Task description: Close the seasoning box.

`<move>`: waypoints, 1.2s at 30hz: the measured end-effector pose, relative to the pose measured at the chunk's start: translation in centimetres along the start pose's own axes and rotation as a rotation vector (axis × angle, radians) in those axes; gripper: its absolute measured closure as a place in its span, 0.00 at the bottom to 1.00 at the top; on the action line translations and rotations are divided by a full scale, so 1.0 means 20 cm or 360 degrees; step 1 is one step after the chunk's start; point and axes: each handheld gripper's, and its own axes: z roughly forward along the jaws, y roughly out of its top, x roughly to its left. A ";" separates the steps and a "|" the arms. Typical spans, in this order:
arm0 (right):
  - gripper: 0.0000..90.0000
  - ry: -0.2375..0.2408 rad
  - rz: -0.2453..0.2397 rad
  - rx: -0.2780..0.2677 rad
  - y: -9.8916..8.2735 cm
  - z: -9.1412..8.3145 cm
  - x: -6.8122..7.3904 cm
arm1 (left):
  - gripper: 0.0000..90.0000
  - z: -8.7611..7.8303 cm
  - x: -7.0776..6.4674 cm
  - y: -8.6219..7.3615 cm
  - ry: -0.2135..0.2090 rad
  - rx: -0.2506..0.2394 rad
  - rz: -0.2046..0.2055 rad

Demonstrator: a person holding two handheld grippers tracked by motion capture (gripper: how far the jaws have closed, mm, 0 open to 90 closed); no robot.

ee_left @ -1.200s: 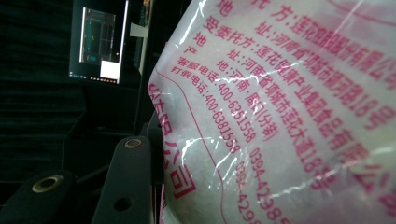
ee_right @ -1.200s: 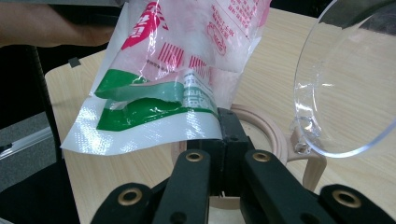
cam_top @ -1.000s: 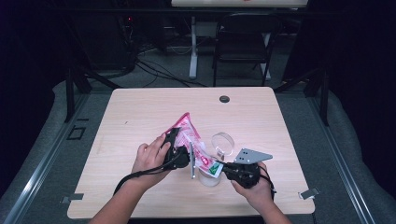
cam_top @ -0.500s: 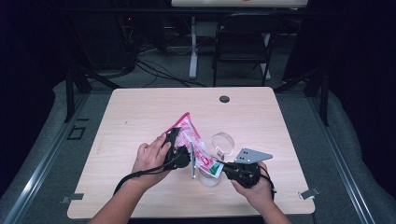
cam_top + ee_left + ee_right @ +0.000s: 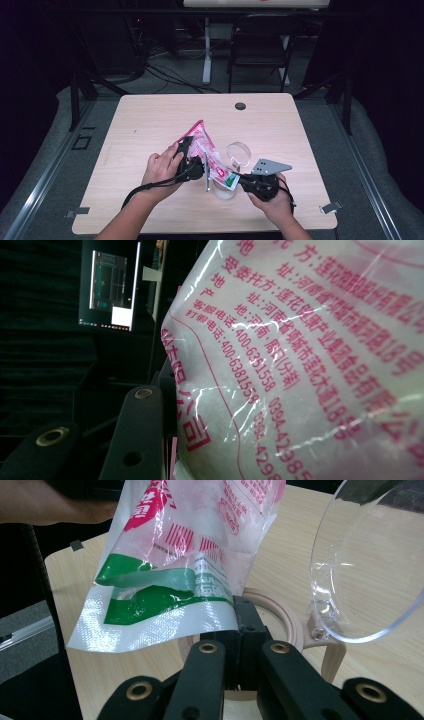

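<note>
Nothing had shifted between the earlier high views and this one. Both grippers held the pink-and-white bag (image 5: 204, 150) above the table (image 5: 150, 125): the left gripper (image 5: 192, 162) clamped its bulging middle, the right gripper (image 5: 240, 617) pinched its green-printed corner, tilted over the lidded jar (image 5: 225, 190). Judging by that stillness, pouring was probably under way or about to begin.

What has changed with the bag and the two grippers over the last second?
Nothing visibly changed. The left gripper grips the pink bag at its upper part, the right gripper pinches its lower corner, and the bag hangs tilted over the jar with its open lid.
</note>
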 end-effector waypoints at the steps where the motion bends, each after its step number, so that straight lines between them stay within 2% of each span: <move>1: 1.00 -0.0001 -0.0002 -0.0002 0.00 0.00 0.00 | 0.65 0.00 0.00 0.00 0.0000 0.0001 0.0000; 36: 1.00 -0.0013 0.0008 -0.0006 0.00 -0.01 -0.01 | 0.65 0.00 0.01 0.02 0.0023 -0.0002 0.0036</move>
